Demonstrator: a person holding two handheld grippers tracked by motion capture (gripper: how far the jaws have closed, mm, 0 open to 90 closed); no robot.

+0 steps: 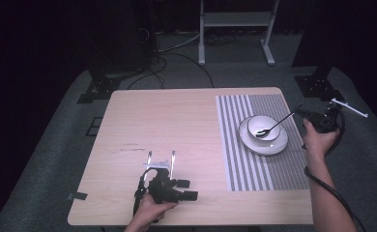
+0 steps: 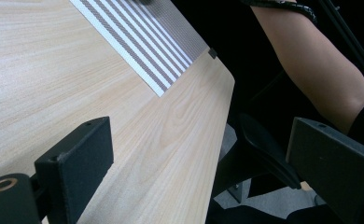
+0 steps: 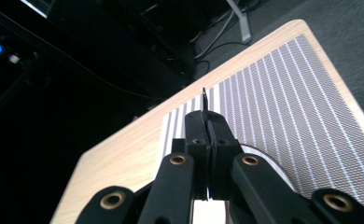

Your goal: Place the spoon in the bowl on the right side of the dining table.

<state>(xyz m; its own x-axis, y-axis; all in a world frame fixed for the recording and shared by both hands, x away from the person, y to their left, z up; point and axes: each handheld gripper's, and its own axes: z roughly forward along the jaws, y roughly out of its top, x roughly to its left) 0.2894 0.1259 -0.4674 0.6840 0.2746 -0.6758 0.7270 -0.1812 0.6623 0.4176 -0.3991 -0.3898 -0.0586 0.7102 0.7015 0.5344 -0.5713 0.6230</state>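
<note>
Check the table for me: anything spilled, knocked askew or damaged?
Nothing stands out. The bowl sits upright on its plate on the striped mat, with no spill showing. The right gripper holds the spoon, its tip in the bowl. The left gripper rests open on the bare table.

Black gripper (image 1: pixel 185 189) bodies with brass-ringed pivots (image 3: pixel 178 160), trailing black cables (image 1: pixel 329 189).

Lab/recording rig: dark curtained room, grey carpet (image 1: pixel 41 145), lone wooden table (image 1: pixel 167 121), floor cables (image 1: pixel 177 58), white metal stand (image 1: pixel 237 29), black equipment rack (image 1: pixel 119 43).
</note>
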